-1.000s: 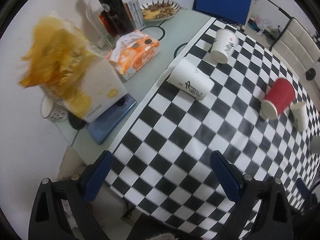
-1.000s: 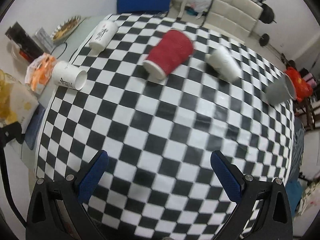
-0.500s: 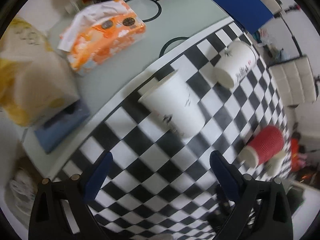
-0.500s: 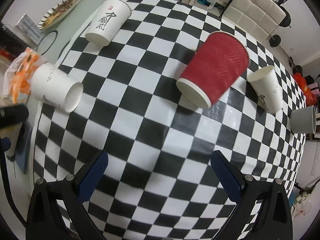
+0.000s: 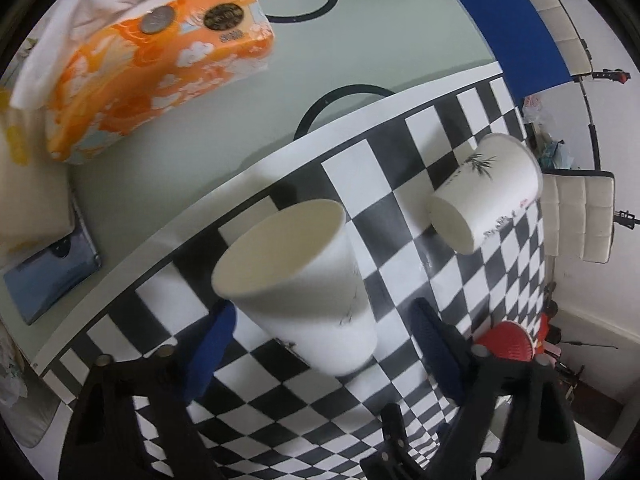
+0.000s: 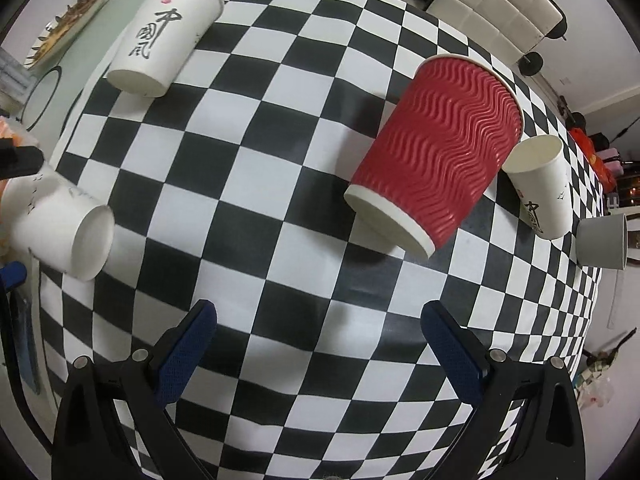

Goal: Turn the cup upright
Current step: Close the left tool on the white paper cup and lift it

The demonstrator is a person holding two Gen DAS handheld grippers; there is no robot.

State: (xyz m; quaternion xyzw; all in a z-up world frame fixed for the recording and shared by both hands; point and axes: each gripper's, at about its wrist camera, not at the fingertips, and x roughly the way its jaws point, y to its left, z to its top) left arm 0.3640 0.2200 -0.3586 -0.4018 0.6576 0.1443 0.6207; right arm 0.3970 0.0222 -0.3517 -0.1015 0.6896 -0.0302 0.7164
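A white paper cup (image 5: 308, 292) lies on its side on the checkered cloth, mouth towards the tissue pack. My left gripper (image 5: 320, 344) is open with a finger on each side of the cup, not touching it. The same cup shows at the left edge of the right wrist view (image 6: 64, 236). A red ribbed cup (image 6: 436, 152) lies on its side ahead of my right gripper (image 6: 320, 344), which is open, empty and well short of it.
More cups lie on their sides: a lettered white one (image 6: 164, 36) (image 5: 484, 196) at the far left, a small white one (image 6: 544, 184) and a grey one (image 6: 602, 240) at the right. An orange tissue pack (image 5: 140, 56) and a phone (image 5: 52, 272) lie beside the cloth.
My left gripper has moved in so the white cup now lies between its fingers. My right gripper has moved closer to the red cup.
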